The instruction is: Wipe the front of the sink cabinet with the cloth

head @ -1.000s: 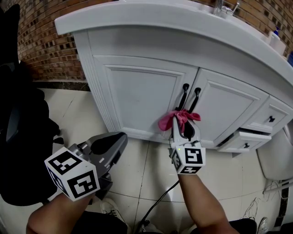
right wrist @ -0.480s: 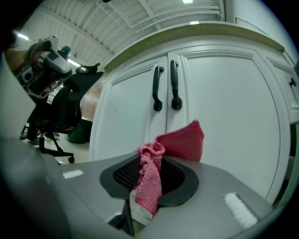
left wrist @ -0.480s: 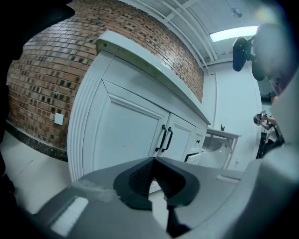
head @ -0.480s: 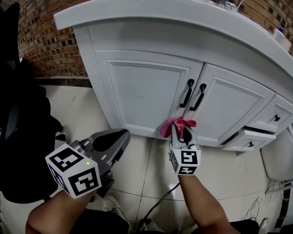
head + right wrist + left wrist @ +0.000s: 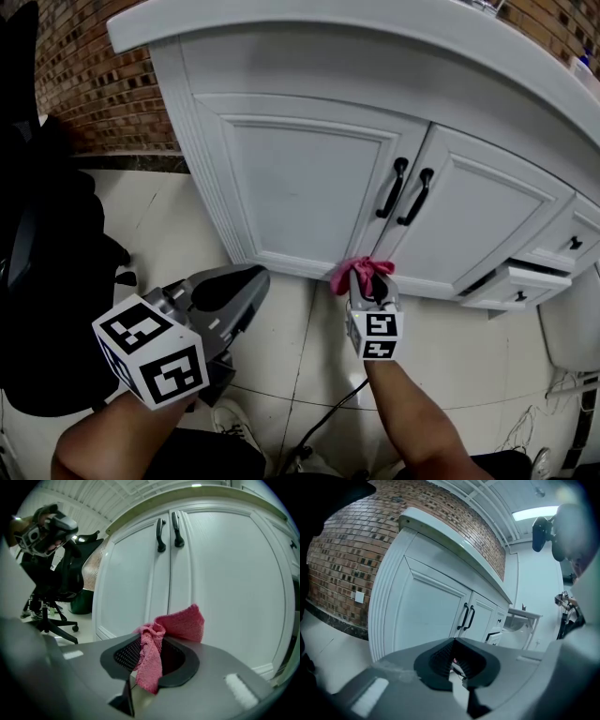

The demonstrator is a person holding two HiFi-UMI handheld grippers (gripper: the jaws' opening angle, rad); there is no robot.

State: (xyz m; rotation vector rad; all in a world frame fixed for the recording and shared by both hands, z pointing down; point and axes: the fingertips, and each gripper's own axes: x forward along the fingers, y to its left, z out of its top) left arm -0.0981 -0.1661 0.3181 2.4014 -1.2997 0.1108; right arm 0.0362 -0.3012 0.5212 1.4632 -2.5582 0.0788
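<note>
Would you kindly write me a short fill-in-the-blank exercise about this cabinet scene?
1. The right hand-held gripper is shut on a ___ cloth.
2. Both door handles are ___ in colour.
3. The wall beside the sink cabinet is built of ___.
4. The small drawer right of the doors stands partly ___.

Missing words: pink; black; brick; open.
</note>
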